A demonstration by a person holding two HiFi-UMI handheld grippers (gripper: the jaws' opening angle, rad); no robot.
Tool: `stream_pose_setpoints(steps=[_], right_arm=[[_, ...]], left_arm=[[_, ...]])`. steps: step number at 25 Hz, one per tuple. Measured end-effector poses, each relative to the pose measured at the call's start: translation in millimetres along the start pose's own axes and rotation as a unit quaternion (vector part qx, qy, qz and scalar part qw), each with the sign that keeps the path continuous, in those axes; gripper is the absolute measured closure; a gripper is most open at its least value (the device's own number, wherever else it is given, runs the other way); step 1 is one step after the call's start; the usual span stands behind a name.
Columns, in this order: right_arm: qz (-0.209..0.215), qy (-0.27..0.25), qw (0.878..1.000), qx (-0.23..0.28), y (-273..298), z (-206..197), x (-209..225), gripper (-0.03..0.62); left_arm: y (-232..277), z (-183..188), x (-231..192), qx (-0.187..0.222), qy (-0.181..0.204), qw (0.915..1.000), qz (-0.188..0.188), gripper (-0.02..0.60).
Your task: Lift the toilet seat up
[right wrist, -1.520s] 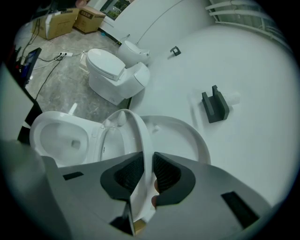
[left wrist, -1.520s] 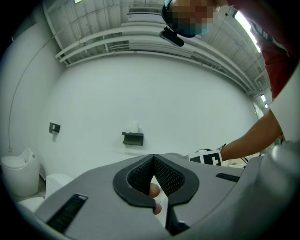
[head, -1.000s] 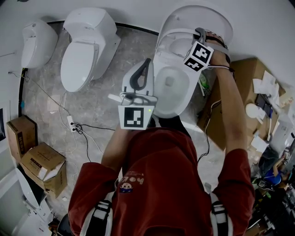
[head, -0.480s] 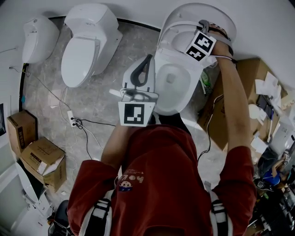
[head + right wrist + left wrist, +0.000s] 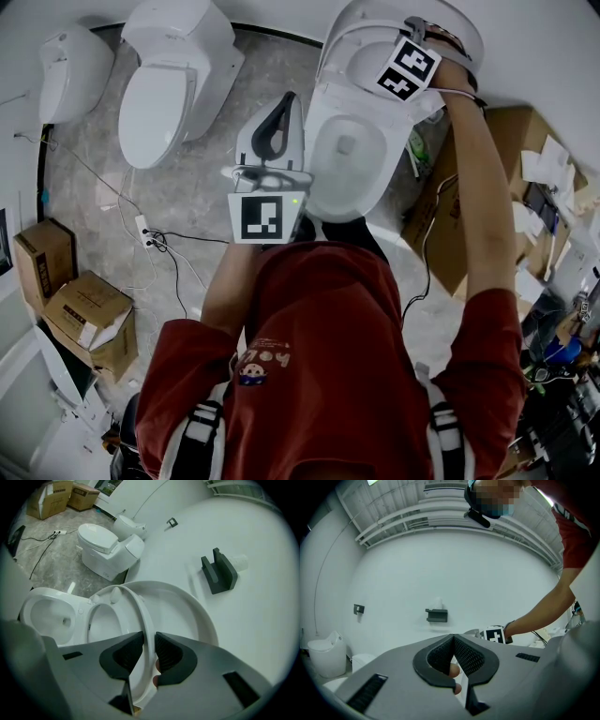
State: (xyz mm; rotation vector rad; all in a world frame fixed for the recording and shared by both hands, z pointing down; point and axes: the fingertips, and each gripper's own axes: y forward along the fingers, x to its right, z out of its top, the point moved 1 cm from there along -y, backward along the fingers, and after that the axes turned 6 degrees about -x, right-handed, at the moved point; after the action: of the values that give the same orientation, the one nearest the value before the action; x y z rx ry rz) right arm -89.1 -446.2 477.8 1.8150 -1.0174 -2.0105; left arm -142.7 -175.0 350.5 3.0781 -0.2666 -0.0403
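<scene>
White ring-shaped plastic toilet seat (image 5: 140, 616) is up, standing close to vertical. Its rim runs straight through the right gripper (image 5: 149, 638), and the dark ribbed pads (image 5: 123, 654) sit one on each face of it with a narrow gap, so the right is clamped on the seat. Just beyond the seat, on that gripper's right, the white oval lid (image 5: 192, 616) stands upright by the plain white wall (image 5: 253, 620). Seat and lid look slightly apart at the top, but I can't tell down at the hinge. The open white ceramic bowl (image 5: 47, 616) is below and to the left of the right gripper. Up and right of it on the wall is a dark U-shaped bracket (image 5: 218, 571). Well ahead to its left, a second white toilet with its lid down (image 5: 108, 545) sits on the grey stone floor (image 5: 51, 569), with a smaller white fixture (image 5: 129, 527) just behind it. Brown cardboard boxes (image 5: 51, 496) and a white power strip with black cables (image 5: 51, 534) are farther out. The left gripper (image 5: 453, 639) is held level beside the bowl, facing the wall. Its jaws are closed tip to tip with nothing in them. The right gripper's marker cube (image 5: 493, 633) is ahead of it and to its right.
</scene>
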Motion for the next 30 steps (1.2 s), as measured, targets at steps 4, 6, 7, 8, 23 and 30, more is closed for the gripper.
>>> stream_pose_setpoints(steps=[4, 6, 7, 8, 23, 30], right_arm=[[0.000, 0.004, 1.000, 0.001, -0.4, 0.1, -0.1, 0.522], [0.000, 0.004, 1.000, 0.001, -0.9, 0.5, 0.0, 0.522], [0.000, 0.004, 1.000, 0.002, -1.0, 0.5, -0.1, 0.522], [0.000, 0.005, 1.000, 0.002, -1.2, 0.3, -0.4, 0.522], [-0.033, 0.036, 0.999, 0.005, -7.2, -2.0, -1.4, 0.522], [-0.015, 0.068, 0.998, -0.005, -15.8, -7.5, -8.2, 0.408]], left_arm=[[1.5, 1.0, 0.6, 0.003, 0.001, 1.0000, -0.001, 0.574], [1.9, 1.9, 0.7, 0.004, 0.001, 1.0000, -0.001, 0.574], [1.9, 2.0, 1.2, 0.003, 0.000, 1.0000, -0.002, 0.574], [1.7, 2.2, 1.7, 0.003, 0.000, 1.0000, -0.002, 0.574], [-24.0, 12.3, -2.3, 0.013, 0.011, 0.9999, 0.002, 0.574], [-41.8, 10.4, -5.4, 0.015, 0.005, 0.9998, 0.007, 0.574]])
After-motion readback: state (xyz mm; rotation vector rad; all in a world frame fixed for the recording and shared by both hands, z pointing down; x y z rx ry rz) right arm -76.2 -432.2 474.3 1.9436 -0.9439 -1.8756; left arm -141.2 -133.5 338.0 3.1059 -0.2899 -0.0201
